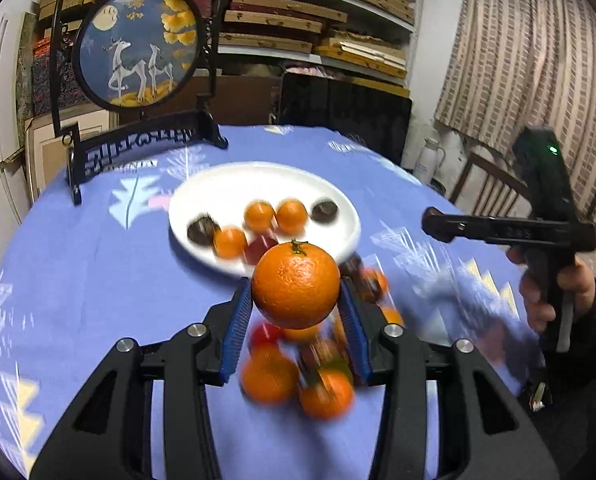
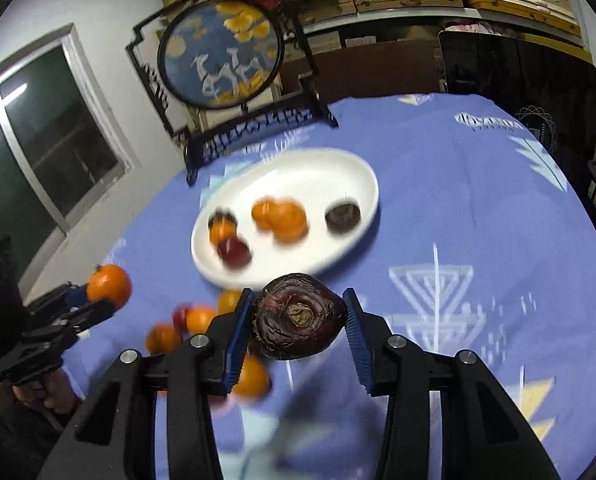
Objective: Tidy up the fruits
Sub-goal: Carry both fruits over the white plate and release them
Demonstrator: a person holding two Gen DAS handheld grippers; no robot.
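Observation:
My left gripper (image 1: 295,294) is shut on a tangerine (image 1: 295,284) with a green stem, held above the blue tablecloth. Under it lie several loose tangerines (image 1: 269,376) and a red fruit (image 1: 263,334), blurred. A white oval plate (image 1: 338,200) beyond holds three small tangerines, two dark brown fruits and a red one. My right gripper (image 2: 300,312) is shut on a dark brown wrinkled fruit (image 2: 300,316), just in front of the plate (image 2: 318,176). The right wrist view shows the left gripper's tangerine (image 2: 109,286) at the far left.
A round deer picture on a black stand (image 1: 137,44) stands at the table's far left edge. Shelves of flat boxes (image 1: 318,20) fill the back wall. A wooden chair (image 1: 486,184) and a curtain (image 1: 530,60) are to the right, a window (image 2: 37,140) to the left.

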